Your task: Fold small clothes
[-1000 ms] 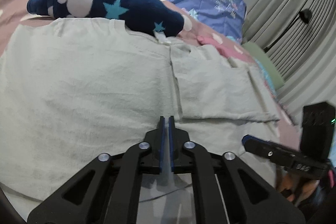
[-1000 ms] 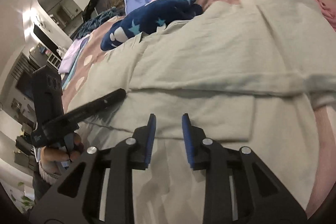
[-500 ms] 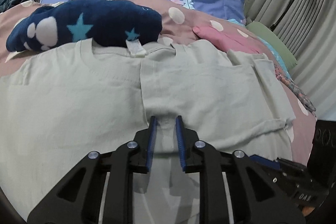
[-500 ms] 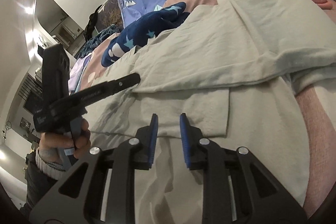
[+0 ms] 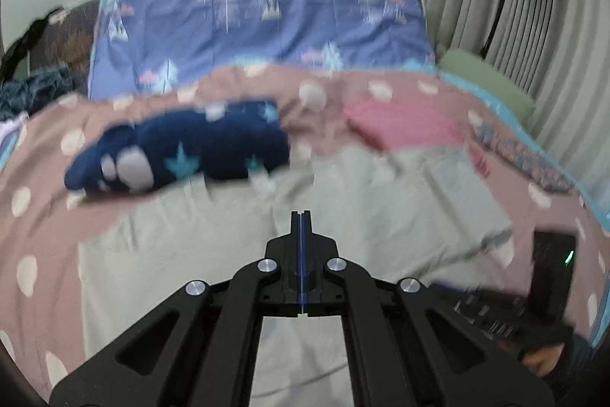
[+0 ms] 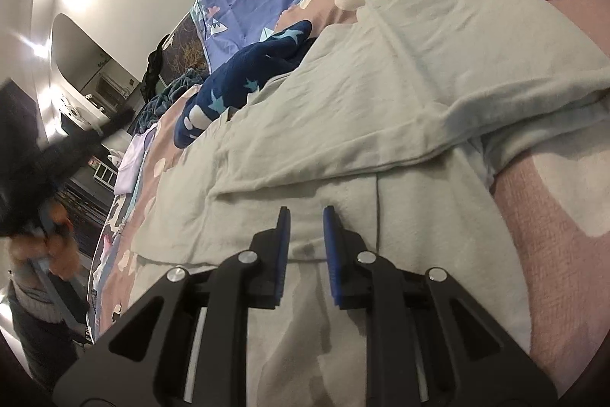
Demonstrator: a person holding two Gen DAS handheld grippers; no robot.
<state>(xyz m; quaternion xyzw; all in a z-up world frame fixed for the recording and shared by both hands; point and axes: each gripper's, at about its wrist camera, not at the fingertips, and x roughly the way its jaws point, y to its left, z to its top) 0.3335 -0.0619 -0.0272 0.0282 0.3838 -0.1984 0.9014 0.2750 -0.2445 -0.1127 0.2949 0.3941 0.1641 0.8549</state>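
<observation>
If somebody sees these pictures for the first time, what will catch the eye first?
Probably the large pale green shirt spread over the pink dotted bedcover, one side folded over. Behind it lies a dark blue star-patterned garment, with a pink cloth to its right. The right tool is open above the shirt.

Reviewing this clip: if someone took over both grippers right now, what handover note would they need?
Left gripper: jaws shut, nothing visibly between them, above the shirt.
Right gripper: jaws open, empty, low over the shirt's lower part.
Pale green T-shirt lies spread on the dotted pink bedspread; one side is folded in over the middle. Navy star-print garment lies at its collar, pink garment beyond.
Done: the first side fold.
Left: the other side, then fold it up; the other garments look untouched.
</observation>
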